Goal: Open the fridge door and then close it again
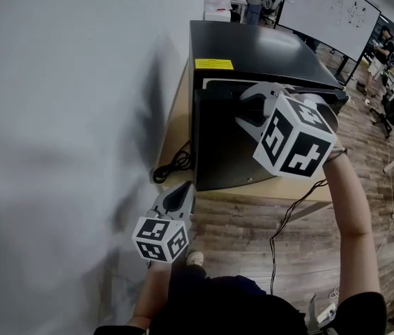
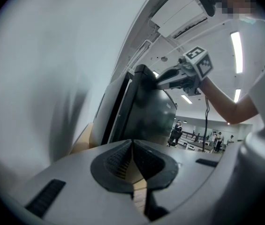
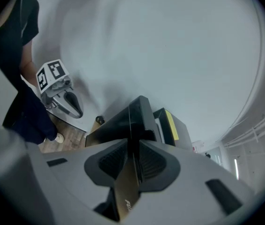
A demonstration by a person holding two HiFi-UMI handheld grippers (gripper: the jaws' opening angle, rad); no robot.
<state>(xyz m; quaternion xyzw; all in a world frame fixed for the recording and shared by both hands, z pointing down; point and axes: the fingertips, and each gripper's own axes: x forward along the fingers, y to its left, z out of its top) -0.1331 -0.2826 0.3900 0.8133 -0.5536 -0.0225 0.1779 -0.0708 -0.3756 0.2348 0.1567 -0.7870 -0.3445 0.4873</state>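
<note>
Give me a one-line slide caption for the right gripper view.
The right gripper clamps the edge of the ajar black fridge door, while the left gripper hangs shut and empty beside the white wall.

The black fridge door (image 1: pixel 221 149) is glossy, smooth as glass and throwing reflections. The black fridge top (image 1: pixel 252 44) is duller, more satin. The yellow label (image 1: pixel 214 64) looks like a paper sticker. Pale wooden worktop (image 1: pixel 176 110), smooth. Brown wood-plank floor (image 1: pixel 238 225), grain showing. White wall (image 1: pixel 78 103), matt. The right gripper (image 3: pixel 132 144) has a smooth grey plastic shell and black ribbed fingers (image 3: pixel 111 163).
</note>
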